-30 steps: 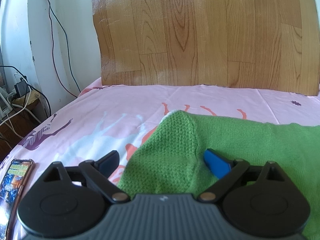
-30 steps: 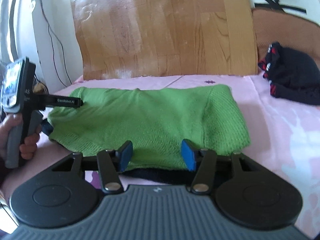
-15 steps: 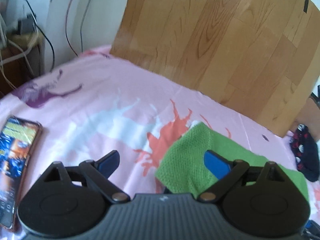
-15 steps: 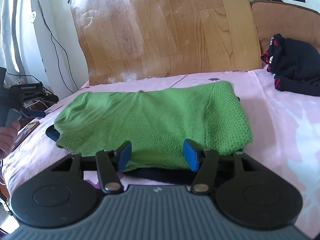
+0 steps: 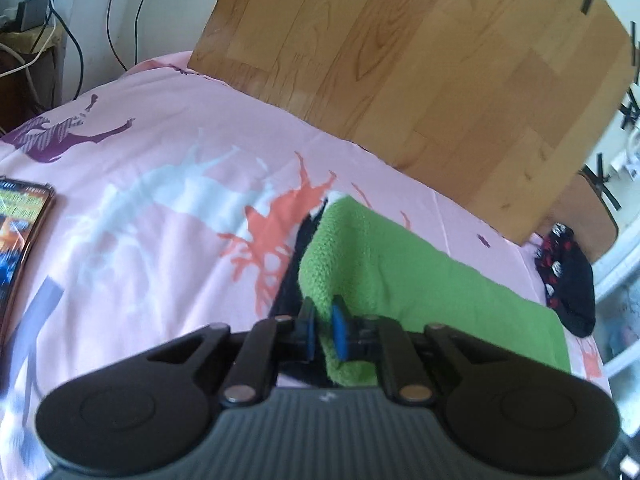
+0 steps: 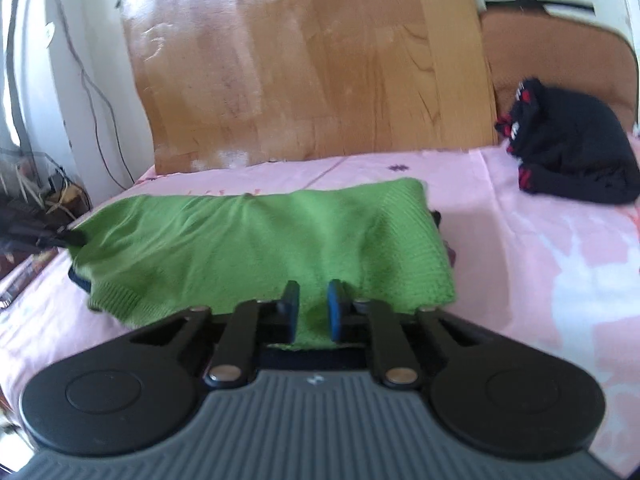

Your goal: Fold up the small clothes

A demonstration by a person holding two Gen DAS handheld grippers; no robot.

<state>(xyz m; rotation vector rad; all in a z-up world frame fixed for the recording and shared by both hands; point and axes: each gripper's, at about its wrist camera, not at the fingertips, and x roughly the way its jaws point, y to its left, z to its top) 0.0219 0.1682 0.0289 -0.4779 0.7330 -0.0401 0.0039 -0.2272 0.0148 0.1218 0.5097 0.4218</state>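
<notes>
The green knitted garment (image 6: 264, 240) is spread on the pink bed sheet (image 5: 160, 184). Its left end is pinched by the left hand-held gripper (image 5: 322, 330). The right hand-held gripper (image 6: 313, 314) is closing, with the garment's near hem between its pads.

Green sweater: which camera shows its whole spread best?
The right wrist view: the green sweater lies across the frame, both side edges visible. The left wrist view shows it end-on, one corner bunched in the left claw.
</notes>
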